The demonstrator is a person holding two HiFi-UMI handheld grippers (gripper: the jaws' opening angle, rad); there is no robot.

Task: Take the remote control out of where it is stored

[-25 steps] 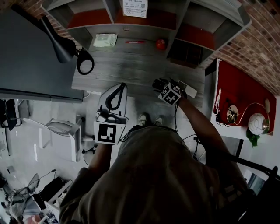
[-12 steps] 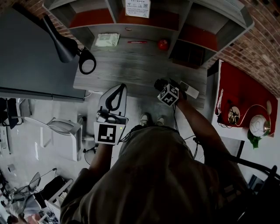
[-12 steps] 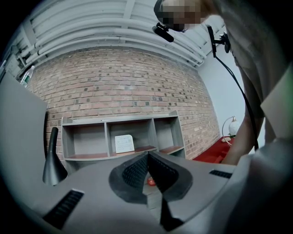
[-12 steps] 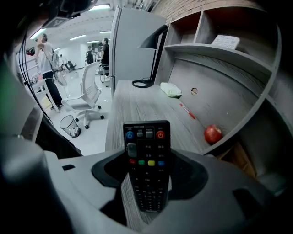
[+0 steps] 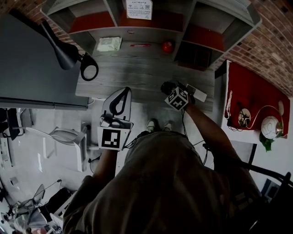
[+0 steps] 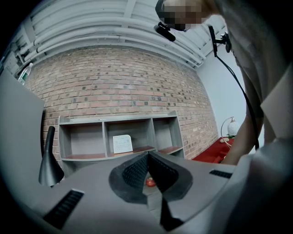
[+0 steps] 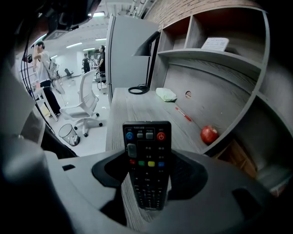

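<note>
Head view: grey open shelf unit (image 5: 91,18) at 12 o'clock, white card (image 5: 138,8) in its middle bay; round red apple (image 5: 167,46) below it on the wood-grain desk (image 5: 137,73).

Left gripper view: left gripper (image 6: 147,155) with ribbed black pads (image 6: 136,172) pressed together — nothing pinched.

Right gripper view: right gripper (image 7: 147,172) clamped on the slim black remote control (image 7: 145,141) — out of storage, buttons facing up, above the desk, apple at 3 o'clock.

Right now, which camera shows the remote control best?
The right gripper view: the remote control sits gripped between the jaws, button face toward the camera, coloured keys clear. In the head view the right hand-held gripper hides nearly all of it. The left gripper view doesn't show it.
</note>
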